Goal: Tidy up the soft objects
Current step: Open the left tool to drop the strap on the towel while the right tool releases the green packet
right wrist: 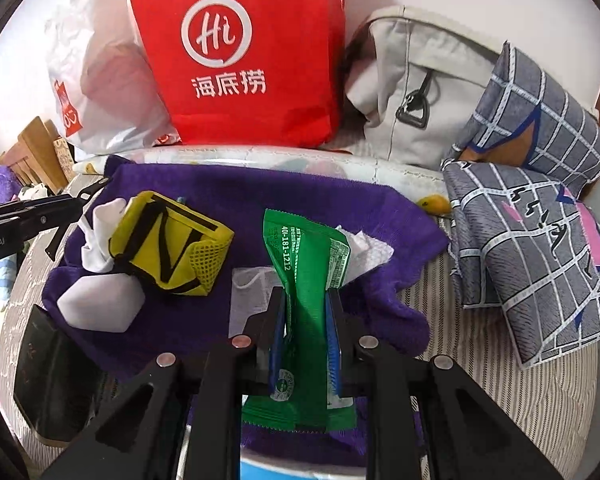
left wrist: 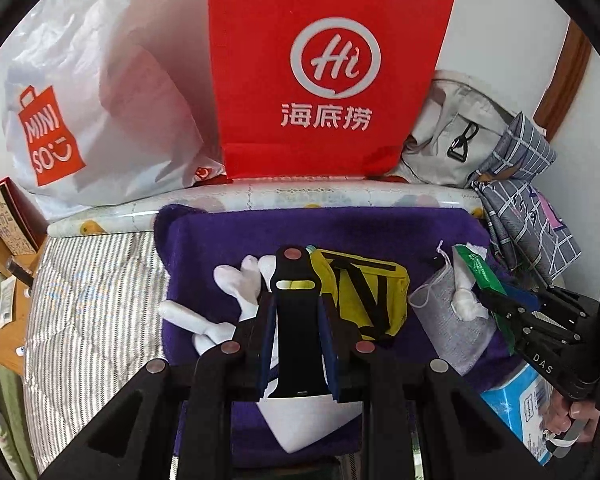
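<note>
A purple towel [left wrist: 220, 232] [right wrist: 260, 196] lies on the bed. On it are a yellow mesh pouch [left wrist: 364, 300] [right wrist: 172, 252], white socks [left wrist: 236, 280] [right wrist: 100, 248] and a grey drawstring bag [left wrist: 452, 320]. My left gripper [left wrist: 296, 312] is shut on a black strap-like item [left wrist: 296, 340] above the towel. My right gripper [right wrist: 306, 320] is shut on a green wipes packet [right wrist: 300, 264] [left wrist: 480, 268] with white tissue [right wrist: 364, 248] sticking out; the right gripper itself shows in the left wrist view [left wrist: 512, 312].
A red Haidilao bag [left wrist: 324, 72] [right wrist: 240, 48], a white Miniso bag [left wrist: 92, 112], a grey canvas bag [right wrist: 412, 92] and checked grey pillows [right wrist: 540, 208] line the back and right. The striped mattress [left wrist: 92, 304] lies left. A blue packet [left wrist: 520, 400] sits low right.
</note>
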{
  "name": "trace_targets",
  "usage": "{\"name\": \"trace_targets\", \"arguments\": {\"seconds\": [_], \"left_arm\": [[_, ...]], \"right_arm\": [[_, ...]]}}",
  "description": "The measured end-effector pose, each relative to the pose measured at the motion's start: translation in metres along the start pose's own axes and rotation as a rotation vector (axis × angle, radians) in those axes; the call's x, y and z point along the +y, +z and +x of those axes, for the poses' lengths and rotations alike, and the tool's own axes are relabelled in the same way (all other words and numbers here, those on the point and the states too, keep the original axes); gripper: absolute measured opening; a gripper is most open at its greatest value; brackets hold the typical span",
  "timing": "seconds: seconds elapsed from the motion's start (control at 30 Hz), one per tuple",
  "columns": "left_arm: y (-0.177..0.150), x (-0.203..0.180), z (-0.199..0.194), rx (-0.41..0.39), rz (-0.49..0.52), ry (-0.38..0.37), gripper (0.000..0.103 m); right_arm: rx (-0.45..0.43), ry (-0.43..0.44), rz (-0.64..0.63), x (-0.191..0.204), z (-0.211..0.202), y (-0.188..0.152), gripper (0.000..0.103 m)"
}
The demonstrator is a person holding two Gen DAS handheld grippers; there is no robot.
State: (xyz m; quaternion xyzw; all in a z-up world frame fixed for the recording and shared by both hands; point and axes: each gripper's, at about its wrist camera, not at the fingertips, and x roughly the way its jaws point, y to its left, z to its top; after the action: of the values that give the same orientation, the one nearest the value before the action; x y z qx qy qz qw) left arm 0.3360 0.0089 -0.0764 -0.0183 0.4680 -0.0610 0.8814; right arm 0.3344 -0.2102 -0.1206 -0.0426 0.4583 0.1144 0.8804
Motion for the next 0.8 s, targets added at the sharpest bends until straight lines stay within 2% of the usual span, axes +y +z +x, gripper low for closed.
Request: {"name": "trace_targets", "arguments": {"seconds": [0.3,0.47,0.53,0.57,0.6,0.63,0.67,0.8], "left_arm": [[-0.002,-0.008,0.029,0.065,-0.002,-0.009,0.022],[-0.002,-0.007,0.033,0.070,-0.016,-0.005,0.022],[-0.002,-0.006,0.034,0.074,-0.032,-0.018,0.033],[-0.002,-0.006,0.034,0.078,-0.035,-0.020,0.047],[-0.002,-0.006,0.033,0.078,-0.034,-0.020,0.057],[-0.002,-0.006,0.032,0.072,-0.035,-0.017,0.059],[-0.002,-0.005,0.029,0.065,-0.038,-0.013,0.059],[-0.003,-0.004,0.020,0.062,-0.044,-0.010,0.063]], "right_arm": [[0.057,0.007,-0.016,0.002,0.019,-0.002,0.022],[0.069,0.018,-0.003,0.001,0.022,-0.001,0.026],[0.068,0.020,-0.003,0.001,0.020,-0.001,0.036],[0.064,0.017,-0.004,0.001,0.019,-0.001,0.041],[0.056,0.013,-0.005,0.001,0.016,-0.002,0.051],[0.051,0.012,-0.005,0.002,0.013,-0.002,0.058],[0.042,0.015,-0.007,0.003,0.009,-0.003,0.060],[0.009,0.029,-0.010,0.009,-0.010,-0.005,0.062]]}}
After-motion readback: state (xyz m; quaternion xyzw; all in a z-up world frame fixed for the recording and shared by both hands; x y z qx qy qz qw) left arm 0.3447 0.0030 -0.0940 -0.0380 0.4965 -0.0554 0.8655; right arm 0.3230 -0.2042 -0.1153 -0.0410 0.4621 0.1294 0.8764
